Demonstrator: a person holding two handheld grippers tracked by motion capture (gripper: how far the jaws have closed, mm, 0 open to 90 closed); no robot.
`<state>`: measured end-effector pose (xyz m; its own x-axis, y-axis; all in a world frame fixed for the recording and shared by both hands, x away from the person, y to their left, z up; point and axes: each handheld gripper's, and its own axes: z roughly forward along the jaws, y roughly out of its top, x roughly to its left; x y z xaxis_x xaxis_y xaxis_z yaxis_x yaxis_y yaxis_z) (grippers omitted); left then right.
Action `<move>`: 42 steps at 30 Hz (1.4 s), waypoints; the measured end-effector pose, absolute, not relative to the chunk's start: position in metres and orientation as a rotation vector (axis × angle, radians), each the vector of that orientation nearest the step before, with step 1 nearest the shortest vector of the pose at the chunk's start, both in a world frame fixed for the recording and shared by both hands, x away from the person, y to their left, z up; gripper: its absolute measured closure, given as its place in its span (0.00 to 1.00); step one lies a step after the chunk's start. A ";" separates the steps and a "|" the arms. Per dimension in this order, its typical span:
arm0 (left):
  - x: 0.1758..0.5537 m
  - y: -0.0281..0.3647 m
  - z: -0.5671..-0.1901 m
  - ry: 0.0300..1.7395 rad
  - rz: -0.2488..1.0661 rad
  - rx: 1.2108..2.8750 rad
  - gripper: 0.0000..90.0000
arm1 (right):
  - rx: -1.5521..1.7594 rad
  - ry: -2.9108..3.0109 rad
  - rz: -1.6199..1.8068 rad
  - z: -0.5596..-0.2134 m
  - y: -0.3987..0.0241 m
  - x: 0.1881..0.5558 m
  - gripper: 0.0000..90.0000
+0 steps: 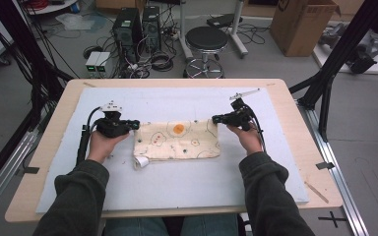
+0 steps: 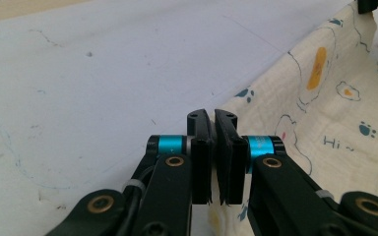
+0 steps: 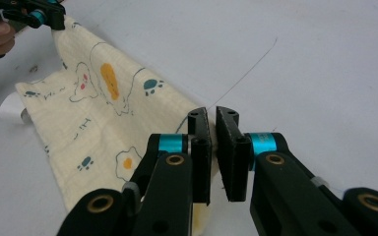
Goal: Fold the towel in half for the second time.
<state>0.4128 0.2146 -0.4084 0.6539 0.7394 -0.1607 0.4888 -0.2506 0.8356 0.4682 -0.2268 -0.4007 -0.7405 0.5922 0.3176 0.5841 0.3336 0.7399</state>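
With the cream, egg-and-paw-printed cloth folded into a band mid-way on the white foam mat, left gripper and right gripper each pinch a far corner, a further fold seemingly remaining.

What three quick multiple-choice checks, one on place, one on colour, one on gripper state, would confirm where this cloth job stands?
1. Where does the cloth lie?
A. on the white mat
B. on the floor
C. on the stool

2. What colour is the big round spot on the cloth?
A. green
B. orange
C. purple

3. How do the left gripper and the right gripper stand?
A. both wide open
B. one open, one shut
C. both shut on the cloth's far corners

1 A: the mat shows all round it.
2 B: orange in the high view.
3 C: each pair of fingers pinches fabric.
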 end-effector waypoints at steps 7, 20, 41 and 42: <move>0.409 0.217 -0.409 0.950 0.318 1.914 0.95 | 1.116 2.563 1.416 -0.401 -0.226 0.466 0.94; 0.395 0.219 -0.409 0.911 0.331 1.908 0.95 | 1.084 2.583 1.422 -0.394 -0.224 0.457 0.94; 0.371 0.211 -0.409 0.847 0.364 1.953 0.94 | 1.032 2.619 1.395 -0.395 -0.227 0.436 0.94; 0.370 0.212 -0.411 0.844 0.357 1.961 0.94 | 1.019 2.614 1.395 -0.396 -0.227 0.435 0.94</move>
